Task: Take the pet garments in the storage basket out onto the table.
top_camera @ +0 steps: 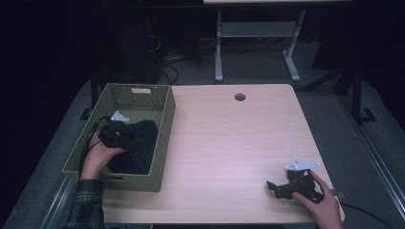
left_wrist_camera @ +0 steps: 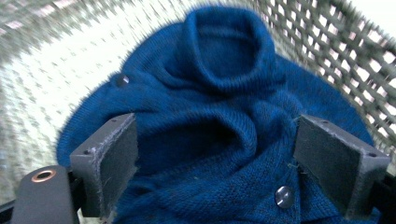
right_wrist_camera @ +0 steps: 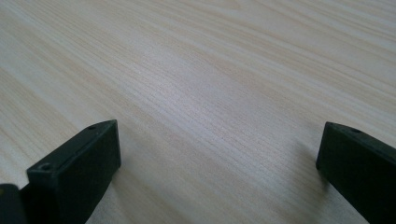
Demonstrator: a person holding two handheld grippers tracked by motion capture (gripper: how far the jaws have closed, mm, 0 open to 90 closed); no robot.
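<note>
Now, left tongs (left_wrist_camera: 217,163) are down inside the basket (top_camera: 162,129), jaws spread wide with nothing between the pads yet. Blue knit sweater (left_wrist_camera: 219,121) lies bunched on the basket floor, straight ahead of and under the left tongs; a raised fold sits right in the gap between the jaws. Collar points away from me toward the far wall, two dark buttons visible, one near the right jaw (left_wrist_camera: 284,196), one off to the left (left_wrist_camera: 122,80). Cannot tell whether the pads already touch the wool; they look just above or brushing it.

From the high view, my left hand (top_camera: 98,155) holds the left tongs (top_camera: 125,138) over the dark heap at the basket's middle, basket standing on the left edge of the tabletop (top_camera: 229,143).

Right tongs (top_camera: 274,187) rest low near the front right corner of the tabletop, jaws apart, bare wood ahead of them, holding nothing. Well apart from the basket.

Judgement: the sweater belongs to the left side; right is too far off to matter. The garment has no clear long axis in this crumpled state, collar-to-hem runs roughly along my line of approach. Next move likely turns on closing over that central fold. Risk: pinching one thin layer and dragging the heap against the wicker wall.
</note>
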